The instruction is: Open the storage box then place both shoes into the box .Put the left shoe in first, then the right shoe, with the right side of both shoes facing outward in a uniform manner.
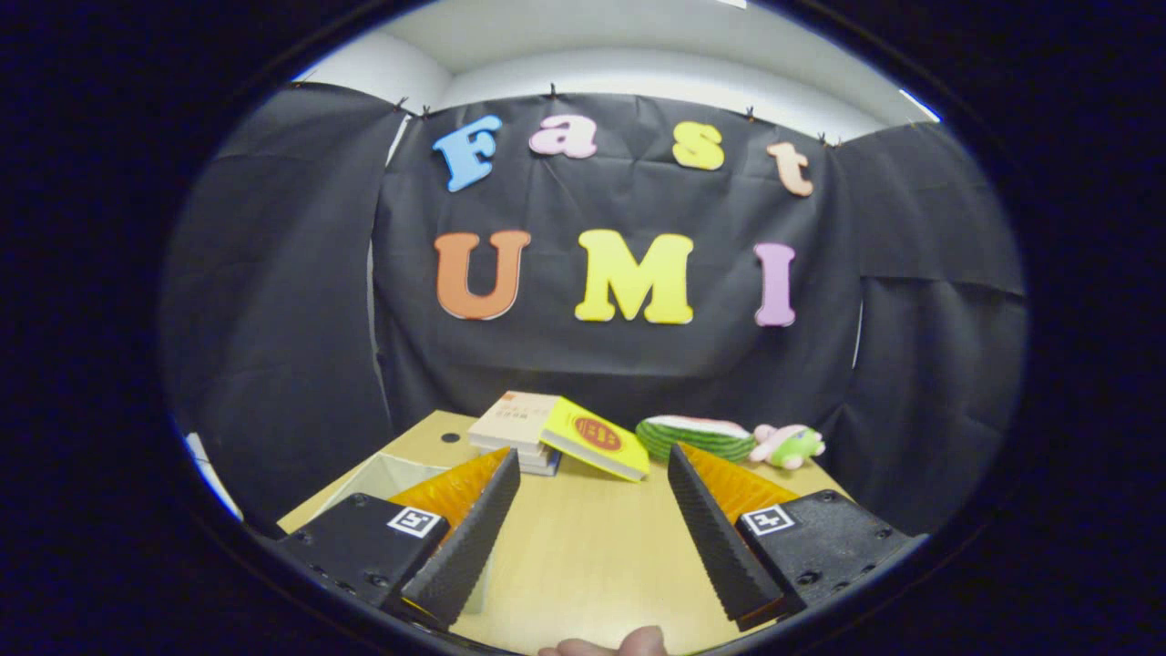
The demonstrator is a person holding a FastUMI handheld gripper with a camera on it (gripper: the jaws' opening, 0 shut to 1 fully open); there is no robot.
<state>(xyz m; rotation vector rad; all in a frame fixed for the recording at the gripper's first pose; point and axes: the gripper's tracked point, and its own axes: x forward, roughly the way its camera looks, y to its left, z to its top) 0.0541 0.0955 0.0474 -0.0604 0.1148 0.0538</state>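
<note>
Fingers (592, 528) spread wide, holding nothing, hovering over bare tabletop (592, 547). Storage box (383, 478) low, beside and partly behind left finger, corner showing. Next move judged leftward and down.

Nothing here reads clearly. The yellow book (597, 439) on the table (592, 547) carries a red round emblem too small to make out; the pale book (513, 419) beside it bears blurred print. Square coded markers (417, 521) sit on the gripper (592, 474), whose jaws stand wide apart.
</note>
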